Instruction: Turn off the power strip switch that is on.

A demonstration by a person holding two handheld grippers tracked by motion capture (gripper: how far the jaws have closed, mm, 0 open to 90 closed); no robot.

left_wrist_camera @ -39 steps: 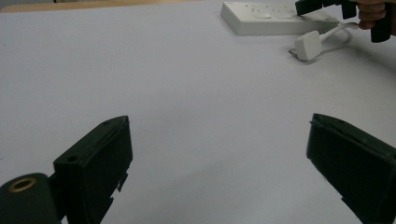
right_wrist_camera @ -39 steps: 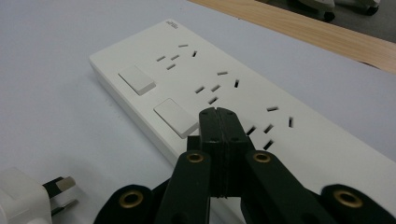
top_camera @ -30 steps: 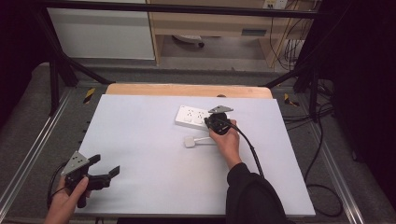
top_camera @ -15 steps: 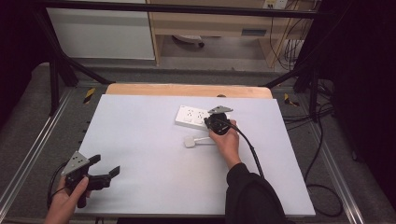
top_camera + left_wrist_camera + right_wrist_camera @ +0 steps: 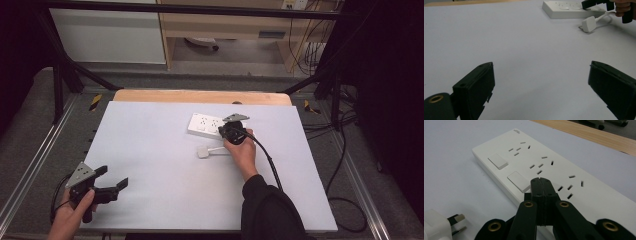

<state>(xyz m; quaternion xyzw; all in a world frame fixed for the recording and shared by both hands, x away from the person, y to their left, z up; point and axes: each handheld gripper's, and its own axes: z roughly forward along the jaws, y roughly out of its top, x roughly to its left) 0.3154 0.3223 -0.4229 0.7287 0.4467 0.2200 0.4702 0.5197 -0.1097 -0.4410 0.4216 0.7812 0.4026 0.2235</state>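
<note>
Right gripper [image 5: 541, 180], jaws pressed together, bears on the power strip [image 5: 207, 124] at twelve o'clock; too hard and it skids (plug [image 5: 202, 152] loose beside). Left gripper [image 5: 112, 184] spread, idle at seven.

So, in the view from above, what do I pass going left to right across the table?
Left gripper, its jaws open → white plug → power strip → right gripper, its jaws shut over the strip.

The white plug [image 5: 435, 226] is cut off at the frame's corner.
</note>
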